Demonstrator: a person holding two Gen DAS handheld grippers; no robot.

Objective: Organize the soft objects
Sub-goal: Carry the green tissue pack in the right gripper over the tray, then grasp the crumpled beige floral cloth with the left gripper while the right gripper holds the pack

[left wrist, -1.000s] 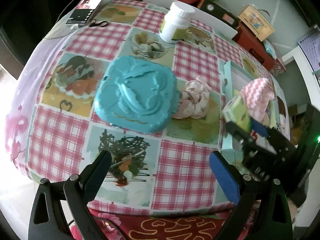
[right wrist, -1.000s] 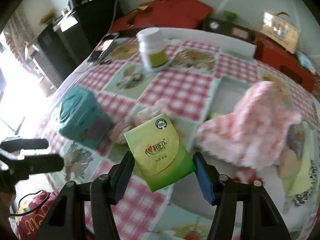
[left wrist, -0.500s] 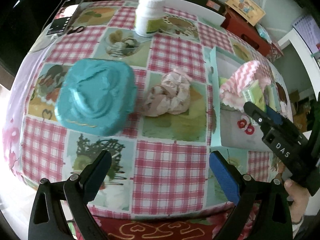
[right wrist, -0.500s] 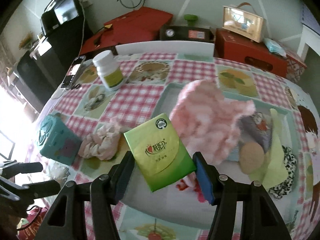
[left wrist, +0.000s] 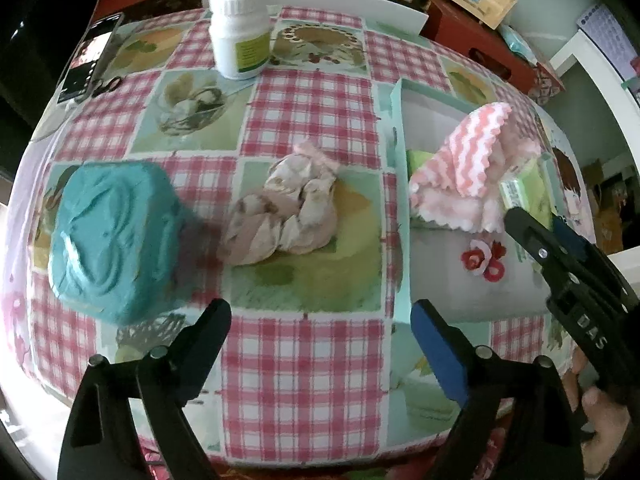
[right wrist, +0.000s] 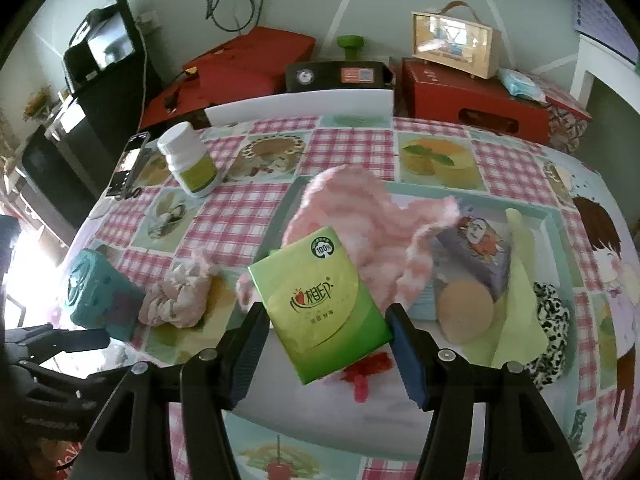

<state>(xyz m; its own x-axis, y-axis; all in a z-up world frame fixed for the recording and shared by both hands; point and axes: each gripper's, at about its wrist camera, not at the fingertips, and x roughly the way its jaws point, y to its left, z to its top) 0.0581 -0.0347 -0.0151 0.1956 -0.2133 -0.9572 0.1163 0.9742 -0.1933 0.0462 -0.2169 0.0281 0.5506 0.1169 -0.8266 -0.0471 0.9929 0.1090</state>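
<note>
The green tissue pack [right wrist: 320, 304] sits clamped between the two pads of the right gripper [right wrist: 326, 334], tilted, its printed face toward the camera, held above the near end of the shallow pale-green tray [right wrist: 554, 216]. From the left wrist view the same pack [left wrist: 520, 192] shows at 3 o'clock, at the tip of the right gripper [left wrist: 532, 224], just beside the pink-and-white wavy cloth [left wrist: 476, 160].

That cloth [right wrist: 360, 216] lies heaped in the tray at 12 o'clock from the pack. At 2 to 3 o'clock of the pack the tray also holds a purple printed pouch [right wrist: 476, 248], a round tan pad [right wrist: 464, 308], a yellow-green cloth [right wrist: 516, 292] and a black-and-white spotted piece [right wrist: 552, 320]. A small red ornament [right wrist: 368, 372] lies on the tray floor below the pack.

Outside the tray, at 9 o'clock, a crumpled pale-pink fabric bundle [left wrist: 284, 212] rests on the checked tablecloth [left wrist: 312, 92]; further to 9 o'clock stands a teal box [left wrist: 112, 236]. At 11 o'clock a white bottle with a green label [left wrist: 240, 32] stands upright, and a phone [left wrist: 86, 64] lies near the far left edge.

The left gripper [left wrist: 320, 334] hovers over the cloth's near edge, below the pink bundle; its jaws are wide, closing slightly, with nothing between them. Part of a hand [left wrist: 600, 404] shows at 4 o'clock.
</note>
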